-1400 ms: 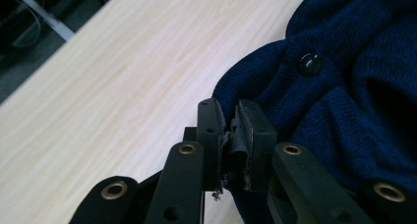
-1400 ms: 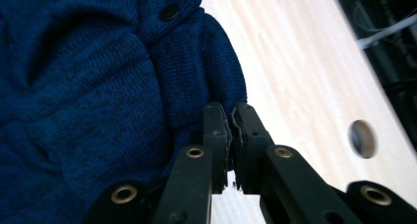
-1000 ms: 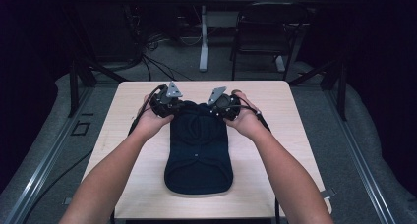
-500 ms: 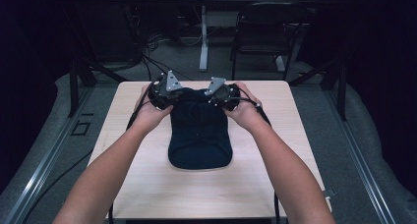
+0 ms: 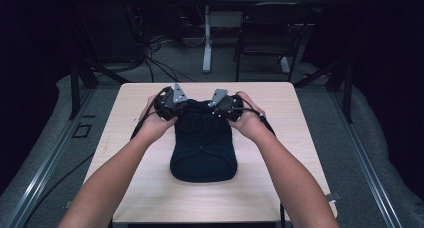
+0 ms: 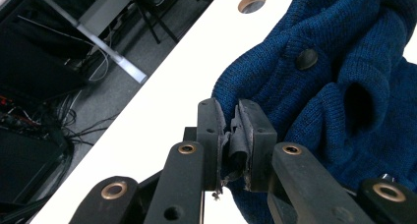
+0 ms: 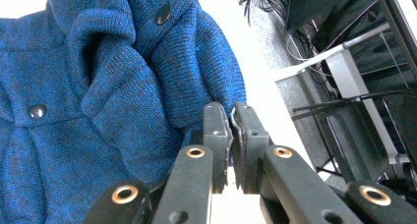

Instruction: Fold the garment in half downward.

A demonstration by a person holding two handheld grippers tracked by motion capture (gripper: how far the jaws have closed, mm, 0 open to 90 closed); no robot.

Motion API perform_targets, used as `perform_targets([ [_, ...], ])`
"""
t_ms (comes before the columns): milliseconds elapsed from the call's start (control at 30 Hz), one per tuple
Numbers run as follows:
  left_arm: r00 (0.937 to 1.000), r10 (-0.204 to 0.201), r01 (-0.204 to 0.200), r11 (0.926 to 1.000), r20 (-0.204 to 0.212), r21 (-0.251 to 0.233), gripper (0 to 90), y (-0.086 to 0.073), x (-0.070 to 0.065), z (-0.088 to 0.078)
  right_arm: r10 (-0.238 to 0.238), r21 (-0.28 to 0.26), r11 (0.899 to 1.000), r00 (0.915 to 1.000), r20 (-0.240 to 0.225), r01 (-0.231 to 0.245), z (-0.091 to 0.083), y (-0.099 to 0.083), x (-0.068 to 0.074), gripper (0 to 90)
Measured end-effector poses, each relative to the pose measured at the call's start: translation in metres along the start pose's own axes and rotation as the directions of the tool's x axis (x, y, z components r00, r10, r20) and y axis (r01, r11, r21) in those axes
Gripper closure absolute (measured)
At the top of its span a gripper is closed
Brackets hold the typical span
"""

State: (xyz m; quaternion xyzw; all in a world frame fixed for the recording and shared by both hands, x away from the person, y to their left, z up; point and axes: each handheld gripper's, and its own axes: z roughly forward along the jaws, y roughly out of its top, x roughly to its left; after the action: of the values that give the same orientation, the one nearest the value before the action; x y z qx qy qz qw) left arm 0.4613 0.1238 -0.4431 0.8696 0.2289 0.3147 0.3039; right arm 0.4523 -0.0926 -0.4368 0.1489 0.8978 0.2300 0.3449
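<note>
A dark blue knitted garment (image 5: 202, 145) with snap buttons lies on the light wooden table (image 5: 135, 118), its far end bunched between the two hands. My left gripper (image 5: 172, 104) pinches the far left corner of the knit (image 6: 275, 86); its jaws (image 6: 235, 135) are shut on a fold of fabric. My right gripper (image 5: 224, 105) holds the far right corner, jaws (image 7: 231, 135) shut on an edge of the blue knit (image 7: 123, 86). Both forearms reach in from the near edge.
The table's far edge lies just beyond the grippers, with a round hole (image 6: 251, 2) in the tabletop near it. Behind are a dark chair (image 5: 270, 43), a desk leg (image 5: 206, 43) and floor cables (image 5: 155, 58). Bare tabletop flanks the garment on both sides.
Both grippers have carried the garment's far end toward the table's far edge and then back slightly; the garment now lies shorter and more bunched than a second ago.
</note>
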Motion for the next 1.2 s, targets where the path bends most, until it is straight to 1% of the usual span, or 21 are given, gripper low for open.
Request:
perform_targets([
  [267,1.0,0.003,-0.003,1.0,-0.002,-0.005,80.9,0.001,0.001,-0.002,0.004,-0.007,1.0,1.0,-0.004,-0.004,-0.002,0.0,-0.001,85.3],
  [400,0.9999,-0.001,0.001,0.9999,-0.012,-0.012,80.9,0.006,0.007,-0.005,0.003,-0.013,1.0,1.0,0.0,-0.003,-0.003,0.003,-0.004,85.3],
  [433,0.9997,-0.003,0.003,0.9998,-0.022,-0.019,81.0,0.009,0.01,-0.006,-0.005,-0.009,1.0,1.0,0.006,0.005,-0.005,0.005,-0.007,85.3],
  [467,0.9992,-0.01,0.009,0.9995,-0.039,-0.031,81.0,0.013,0.012,-0.009,-0.005,-0.012,1.0,0.9999,0.016,0.005,-0.007,0.008,-0.01,85.4],
  [500,0.9977,-0.011,0.008,0.9986,-0.066,-0.052,80.9,0.016,0.015,-0.012,-0.007,-0.02,1.0,0.9993,0.036,0.008,-0.01,0.012,-0.014,85.4],
  [533,0.9957,-0.027,0.02,0.9962,-0.088,-0.085,80.9,0.02,0.017,-0.018,0.006,-0.038,0.999,0.9981,0.062,-0.004,-0.015,0.015,-0.017,85.4],
  [567,0.9933,-0.045,0.033,0.9926,-0.106,-0.117,80.9,0.022,0.019,-0.022,0.043,-0.098,0.995,0.9911,0.126,-0.031,-0.025,0.02,-0.021,85.4],
  [600,0.9923,-0.049,0.034,0.9913,-0.114,-0.127,80.9,0.023,0.019,-0.025,0.043,-0.098,0.995,0.9911,0.126,-0.031,-0.025,0.02,-0.021,85.4],
  [633,0.9932,-0.024,0.011,0.9938,-0.114,-0.111,80.9,0.022,0.017,-0.025,0.062,-0.123,0.991,0.9893,0.132,-0.046,-0.027,0.02,-0.021,85.4],
  [667,0.9945,0.001,-0.011,0.9958,-0.105,-0.091,80.9,0.019,0.013,-0.023,0.055,-0.116,0.992,0.9919,0.114,-0.042,-0.026,0.018,-0.019,85.3],
  [700,0.995,0.025,-0.032,0.9968,-0.097,-0.073,80.8,0.015,0.008,-0.021,0.035,-0.092,0.995,0.995,0.093,-0.026,-0.023,0.015,-0.015,85.3],
  [767,0.9975,0.029,-0.032,0.9978,-0.064,-0.058,80.8,0.005,-0.002,-0.017,-0.025,-0.045,0.999,0.9975,0.067,0.028,-0.016,0.008,-0.005,85.4],
  [800,0.998,0.034,-0.037,0.9979,-0.053,-0.053,80.8,0.001,-0.006,-0.015,-0.043,-0.026,0.999,0.9985,0.036,0.044,-0.01,0.0,0.006,85.6],
  [833,0.9983,0.041,-0.043,0.9982,-0.042,-0.043,80.8,-0.004,-0.011,-0.013,-0.043,-0.026,0.999,0.9985,0.036,0.044,-0.01,0.0,0.006,85.6],
  [933,0.9989,0.044,-0.045,0.9987,-0.015,-0.024,80.8,-0.014,-0.02,-0.008,-0.06,-0.001,0.998,0.9982,0.001,0.06,-0.005,-0.008,0.016,85.9],
  [1000,0.9988,0.048,-0.048,0.9987,-0.004,-0.019,80.8,-0.019,-0.026,-0.007,-0.048,-0.012,0.999,0.9987,-0.014,0.048,-0.005,-0.011,0.021,85.9],
  [1033,0.9987,0.052,-0.052,0.9985,-0.002,-0.019,80.8,-0.021,-0.028,-0.006,-0.063,0.007,0.998,0.9975,-0.031,0.064,-0.006,-0.013,0.024,85.9],
  [1067,0.9986,0.051,-0.051,0.9986,0.008,-0.015,80.8,-0.022,-0.029,-0.007,-0.063,0.007,0.998,0.9975,-0.031,0.064,-0.006,-0.013,0.024,85.9],
  [1100,0.9988,0.047,-0.047,0.9987,0.013,-0.019,80.8,-0.024,-0.031,-0.007,-0.057,0.002,0.998,0.9972,-0.048,0.058,-0.006,-0.017,0.027,85.9],
  [1133,0.999,0.039,-0.039,0.999,0.021,-0.022,80.8,-0.025,-0.032,-0.006,-0.058,0.005,0.998,0.9971,-0.05,0.058,-0.007,-0.018,0.028,85.9],
  [1200,0.9984,0.049,-0.048,0.9987,0.027,-0.015,80.8,-0.026,-0.034,-0.007,-0.045,0.0,0.999,0.9968,-0.065,0.045,-0.007,-0.02,0.029,85.9],
])
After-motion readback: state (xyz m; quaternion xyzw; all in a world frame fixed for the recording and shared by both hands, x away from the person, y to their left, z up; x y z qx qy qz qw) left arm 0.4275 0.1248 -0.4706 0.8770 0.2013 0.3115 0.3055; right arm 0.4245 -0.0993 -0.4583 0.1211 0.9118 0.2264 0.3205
